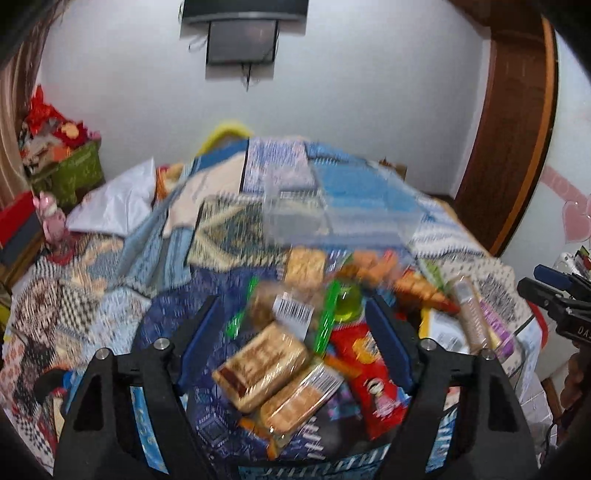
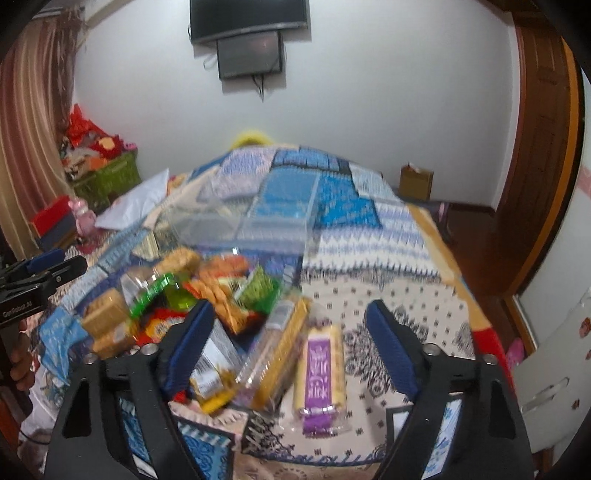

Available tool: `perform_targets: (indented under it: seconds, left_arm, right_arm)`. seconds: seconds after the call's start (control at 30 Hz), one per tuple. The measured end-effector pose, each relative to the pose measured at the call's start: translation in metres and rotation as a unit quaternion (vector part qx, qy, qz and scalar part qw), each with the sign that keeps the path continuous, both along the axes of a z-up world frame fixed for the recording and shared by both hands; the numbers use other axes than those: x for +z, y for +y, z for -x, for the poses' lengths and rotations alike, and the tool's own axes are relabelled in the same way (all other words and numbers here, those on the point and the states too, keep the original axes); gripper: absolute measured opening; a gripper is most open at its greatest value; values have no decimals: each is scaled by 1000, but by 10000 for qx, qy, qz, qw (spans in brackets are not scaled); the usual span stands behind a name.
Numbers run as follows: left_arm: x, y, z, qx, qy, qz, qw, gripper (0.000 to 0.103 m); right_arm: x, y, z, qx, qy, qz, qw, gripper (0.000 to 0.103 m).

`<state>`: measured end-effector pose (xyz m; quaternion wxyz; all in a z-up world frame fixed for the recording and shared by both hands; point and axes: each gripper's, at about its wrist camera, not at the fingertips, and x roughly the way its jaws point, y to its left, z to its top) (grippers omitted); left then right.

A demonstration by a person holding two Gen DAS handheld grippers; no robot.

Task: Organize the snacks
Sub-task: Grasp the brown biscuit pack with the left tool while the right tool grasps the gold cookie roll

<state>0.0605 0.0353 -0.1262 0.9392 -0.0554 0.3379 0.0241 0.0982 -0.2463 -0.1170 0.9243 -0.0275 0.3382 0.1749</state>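
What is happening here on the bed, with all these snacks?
A person holds a gripper in each hand over a heap of snack packets on a patterned bedspread. The left gripper hangs open above wafer packs and a red packet. The right gripper hangs open over a purple-labelled pack. Nothing is gripped. A clear plastic box waits empty behind the heap.

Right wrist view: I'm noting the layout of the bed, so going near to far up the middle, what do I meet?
Purple-labelled biscuit pack → clear plastic container → yellow object behind the bed → wall-mounted screen.
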Motion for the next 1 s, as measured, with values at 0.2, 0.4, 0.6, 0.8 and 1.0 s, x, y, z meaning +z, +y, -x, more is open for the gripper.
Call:
perform_targets:
  seconds: [0.2,0.4,0.6,0.8,1.0]
  left_arm:
    - [-28,15,-5,65,429,41,9991,71]
    - [-50,21,-10,-42,823,183,9964,71]
    - [-61,27,-18,36,889,209,9958,72]
    - [-73,32,-27,46,996,250,9947,65]
    - [-73,30,-27,62,884,119,9960,58]
  right_arm:
    - [-23,6,-8,146,383,-16,9992,59]
    - [-44,16,-21,228,768,-109,9967,49]
    - [-54,22,-30,341,1021,-180,9940,44]
    - [-58,22,-40,285,1131,-141,9931,43]
    - [-64,27,-48,245,1244,-63,9919,43]
